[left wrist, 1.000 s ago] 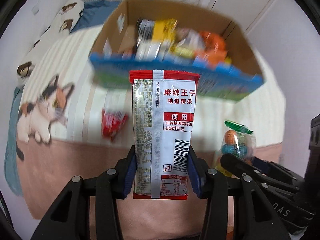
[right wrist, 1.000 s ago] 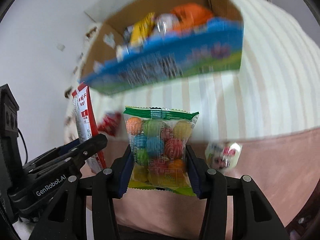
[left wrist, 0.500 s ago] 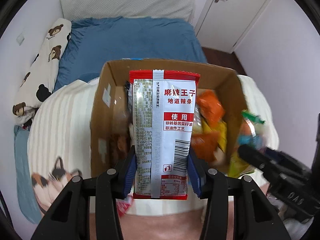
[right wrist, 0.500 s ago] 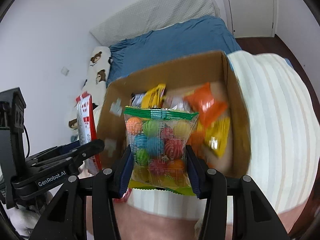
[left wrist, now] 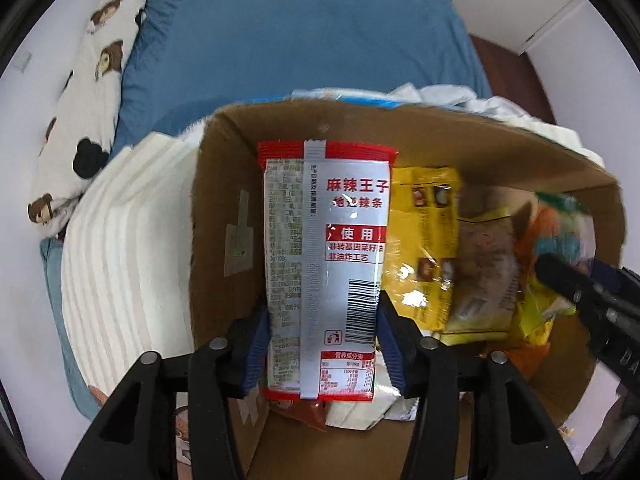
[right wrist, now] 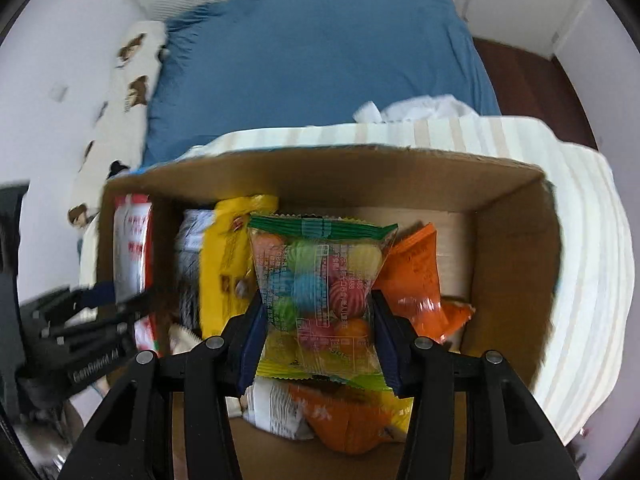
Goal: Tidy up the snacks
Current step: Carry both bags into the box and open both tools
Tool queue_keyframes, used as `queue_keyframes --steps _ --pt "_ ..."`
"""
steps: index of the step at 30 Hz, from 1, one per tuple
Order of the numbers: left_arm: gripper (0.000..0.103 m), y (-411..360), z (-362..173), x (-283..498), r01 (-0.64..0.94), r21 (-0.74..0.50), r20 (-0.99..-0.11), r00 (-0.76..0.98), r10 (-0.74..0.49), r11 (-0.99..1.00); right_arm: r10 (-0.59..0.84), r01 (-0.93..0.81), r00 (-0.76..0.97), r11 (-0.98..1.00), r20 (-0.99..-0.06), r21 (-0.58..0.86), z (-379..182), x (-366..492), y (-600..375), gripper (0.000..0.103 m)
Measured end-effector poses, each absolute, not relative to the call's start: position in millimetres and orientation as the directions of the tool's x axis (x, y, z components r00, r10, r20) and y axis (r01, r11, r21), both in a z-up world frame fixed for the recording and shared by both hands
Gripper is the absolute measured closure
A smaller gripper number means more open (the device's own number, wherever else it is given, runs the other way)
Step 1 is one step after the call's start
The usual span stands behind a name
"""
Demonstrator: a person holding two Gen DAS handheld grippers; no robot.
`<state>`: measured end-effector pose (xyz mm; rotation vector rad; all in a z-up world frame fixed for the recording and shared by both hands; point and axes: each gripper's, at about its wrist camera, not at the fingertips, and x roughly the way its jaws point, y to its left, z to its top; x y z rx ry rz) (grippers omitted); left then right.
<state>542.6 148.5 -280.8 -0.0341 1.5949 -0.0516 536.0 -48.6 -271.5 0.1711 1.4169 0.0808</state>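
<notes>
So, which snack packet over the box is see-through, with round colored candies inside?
The green-topped candy bag between the right gripper's fingers. The left gripper's red-and-silver packet is opaque, printed with text and a barcode; its jaws are opening.

Both grippers now hang over the open brown cardboard box (left wrist: pixel 500 148), no longer short of its blue printed side. The red-and-silver spicy-strip packet (left wrist: pixel 324 264) sits above the box's left end as the left gripper (left wrist: pixel 324 344) jaws open around it.

Both grippers pointing down, side by side

My left gripper (left wrist: pixel 324 344) has its jaws opening, a packet between them; my right gripper (right wrist: pixel 318 340) clamps a bag, just beside the left.
</notes>
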Motion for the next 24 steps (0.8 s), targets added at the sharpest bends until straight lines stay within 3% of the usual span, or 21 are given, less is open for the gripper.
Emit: queue_keyframes --steps 2,3,4,7,16,24 --pt "0.051 149 -286 547 0.002 -0.048 -0.998 -0.036 -0.048 0.999 0.164 0.079 0.133 0.981 -0.977 0.175 -279 549 -52 0.040" --pt "0.038 150 -286 549 -0.008 -0.050 -0.998 -0.024 -0.051 0.999 0.157 0.100 0.134 0.980 -0.979 0.171 -281 552 -54 0.019" --pt "0.022 151 -286 550 -0.016 -0.061 -0.998 -0.019 -0.061 0.998 0.150 0.110 0.136 0.980 -0.979 0.166 -282 554 -56 0.006" --pt "0.015 152 -284 551 -0.035 -0.087 -0.996 -0.010 -0.087 0.996 0.138 0.089 0.127 0.985 -0.982 0.150 -283 556 -52 0.006" --pt "0.015 147 -275 545 -0.023 -0.079 -0.997 0.024 -0.078 0.997 0.115 0.089 0.154 0.988 -0.981 0.129 -286 535 -52 0.006" --pt "0.015 138 -232 515 -0.013 -0.085 -0.985 0.154 -0.082 0.996 0.088 0.029 0.253 0.995 -0.963 0.099 -264 486 -39 0.006"
